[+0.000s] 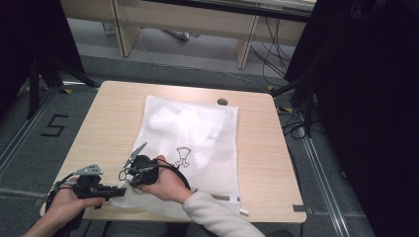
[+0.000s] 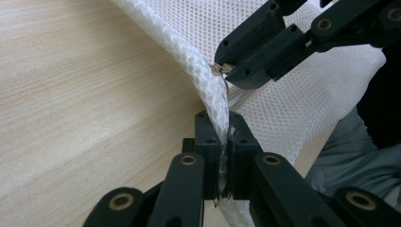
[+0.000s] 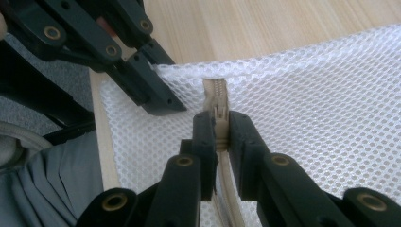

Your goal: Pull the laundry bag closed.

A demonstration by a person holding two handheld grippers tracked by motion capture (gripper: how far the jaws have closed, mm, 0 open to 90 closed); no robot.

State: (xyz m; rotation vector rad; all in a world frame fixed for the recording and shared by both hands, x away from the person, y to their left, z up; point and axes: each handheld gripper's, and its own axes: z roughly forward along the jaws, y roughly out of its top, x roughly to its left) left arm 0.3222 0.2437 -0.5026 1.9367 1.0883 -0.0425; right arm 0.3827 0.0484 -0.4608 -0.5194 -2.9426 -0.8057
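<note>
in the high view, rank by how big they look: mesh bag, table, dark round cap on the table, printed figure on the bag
1. table
2. mesh bag
3. printed figure
4. dark round cap

The cap lies farther from the camera, but it still looks clearly smallest.

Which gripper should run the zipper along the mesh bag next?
Right, probably. The right gripper is shut on the zipper pull, in line with the zipper track. The left gripper is clamped on the mesh laundry bag at its corner, well placed to anchor it.
</note>
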